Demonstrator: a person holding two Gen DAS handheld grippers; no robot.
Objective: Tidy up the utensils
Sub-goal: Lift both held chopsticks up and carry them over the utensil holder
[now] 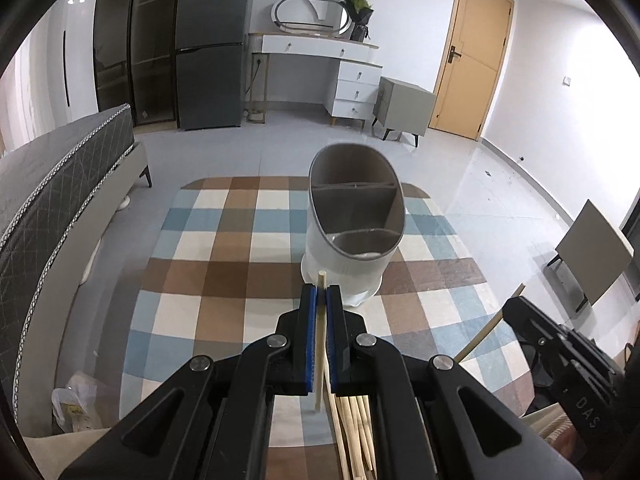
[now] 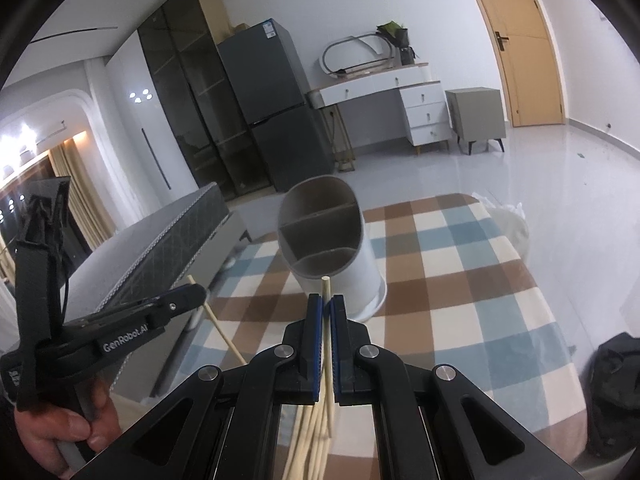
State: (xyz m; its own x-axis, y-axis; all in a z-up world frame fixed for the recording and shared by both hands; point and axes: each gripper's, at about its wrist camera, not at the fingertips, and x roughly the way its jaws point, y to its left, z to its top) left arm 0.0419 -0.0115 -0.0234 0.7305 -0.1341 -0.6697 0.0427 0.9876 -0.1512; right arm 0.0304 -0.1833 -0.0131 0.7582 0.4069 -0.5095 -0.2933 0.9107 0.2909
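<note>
Beneath your grippers a glass table [image 1: 472,208] lies over a checked rug [image 1: 224,264]. Nearest to you, a bundle of spare chopsticks [image 1: 356,432] rests on the glass. Your left gripper [image 1: 321,292] has its fingers pressed together on one chopstick [image 1: 320,344], which stands almost upright. Your right gripper [image 2: 326,302] likewise clamps a second chopstick [image 2: 327,328]. Just beyond both tips stands the white utensil holder [image 1: 352,224], its divided compartments open toward you. Farther away you see a fridge [image 1: 212,44], a dressing desk [image 1: 320,60] and a wooden door [image 1: 472,52].
</note>
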